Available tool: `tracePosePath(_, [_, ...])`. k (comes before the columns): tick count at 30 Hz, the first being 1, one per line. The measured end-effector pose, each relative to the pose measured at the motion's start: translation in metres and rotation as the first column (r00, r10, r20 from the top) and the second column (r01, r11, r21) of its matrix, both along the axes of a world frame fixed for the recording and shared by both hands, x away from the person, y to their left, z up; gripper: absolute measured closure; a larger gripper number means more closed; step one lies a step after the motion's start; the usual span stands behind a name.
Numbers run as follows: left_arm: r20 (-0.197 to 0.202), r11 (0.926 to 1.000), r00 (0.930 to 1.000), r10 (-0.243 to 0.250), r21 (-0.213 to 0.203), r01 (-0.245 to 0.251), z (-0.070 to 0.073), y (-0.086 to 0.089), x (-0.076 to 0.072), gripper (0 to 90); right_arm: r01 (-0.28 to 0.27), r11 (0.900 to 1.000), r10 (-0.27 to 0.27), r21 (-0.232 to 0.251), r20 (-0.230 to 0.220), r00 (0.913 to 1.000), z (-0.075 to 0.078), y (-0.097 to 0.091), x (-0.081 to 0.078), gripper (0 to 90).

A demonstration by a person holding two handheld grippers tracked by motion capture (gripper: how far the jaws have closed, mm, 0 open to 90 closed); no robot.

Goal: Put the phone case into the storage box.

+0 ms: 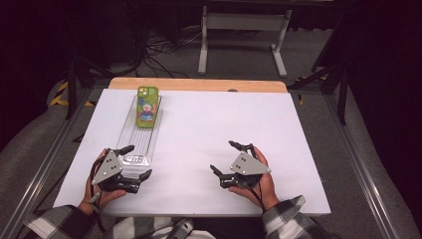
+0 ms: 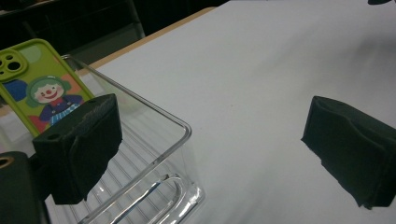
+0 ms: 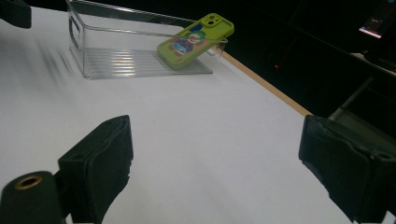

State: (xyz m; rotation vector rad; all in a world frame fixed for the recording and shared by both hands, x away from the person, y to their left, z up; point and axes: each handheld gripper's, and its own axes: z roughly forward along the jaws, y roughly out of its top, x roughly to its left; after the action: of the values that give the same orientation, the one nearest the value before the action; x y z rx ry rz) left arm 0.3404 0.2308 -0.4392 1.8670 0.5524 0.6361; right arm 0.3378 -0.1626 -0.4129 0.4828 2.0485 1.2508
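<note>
A green phone [image 1: 148,106] with a clown picture on its case leans on the far end of a clear plastic bin [image 1: 130,130] at the table's left. My left gripper [image 1: 139,161] is open at the bin's near end, and nothing is between its jaws. In the left gripper view the left gripper [image 2: 215,154] has one jaw over the bin's near corner [image 2: 183,129], with the phone [image 2: 39,88] farther back. My right gripper [image 1: 222,156] is open over bare table at centre right. The right gripper view shows the right gripper [image 3: 219,163], the bin [image 3: 116,63] and the phone [image 3: 196,39] far off.
The white table top [image 1: 209,124] has a wooden strip [image 1: 199,84] along its far edge. Beyond it are cables and a white metal stand [image 1: 244,22] on the floor. Metal rails run along both sides of the table.
</note>
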Motion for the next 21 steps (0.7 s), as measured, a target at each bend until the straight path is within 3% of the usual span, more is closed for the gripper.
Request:
tracePosePath(3, [0.009,0.9999,0.9999,0.009,0.009,-0.009,0.0010,0.0000,0.0008,5.1,-0.002,1.0000,0.002,-0.009,-0.006,1.0000,-0.0013,-0.0022,0.0000,10.8])
tracePosePath(7, [-0.010,0.9999,0.9998,0.014,-0.006,-0.014,0.0003,-0.0003,-0.0002,5.1,-0.001,1.0000,0.001,0.006,0.007,1.0000,0.0017,-0.0056,-0.0016,10.8])
tracePosePath(14, [0.007,0.9999,1.0000,-0.004,0.016,0.004,0.0006,-0.0014,0.0007,5.2,0.010,0.9999,-0.010,-0.003,0.015,0.9998,0.0025,-0.0046,-0.0062,11.0])
tracePosePath(16, [-0.002,1.0000,1.0000,-0.009,-0.003,0.009,0.0002,-0.0008,-0.0002,5.2,0.012,0.9999,-0.012,-0.008,0.014,0.9998,0.0023,-0.0040,-0.0059,11.0])
tracePosePath(21, [0.010,0.9998,0.9999,-0.013,0.013,0.013,0.0006,-0.0007,0.0016,5.2,0.009,0.9997,-0.010,-0.021,-0.004,0.9999,-0.0006,-0.0024,-0.0032,11.0])
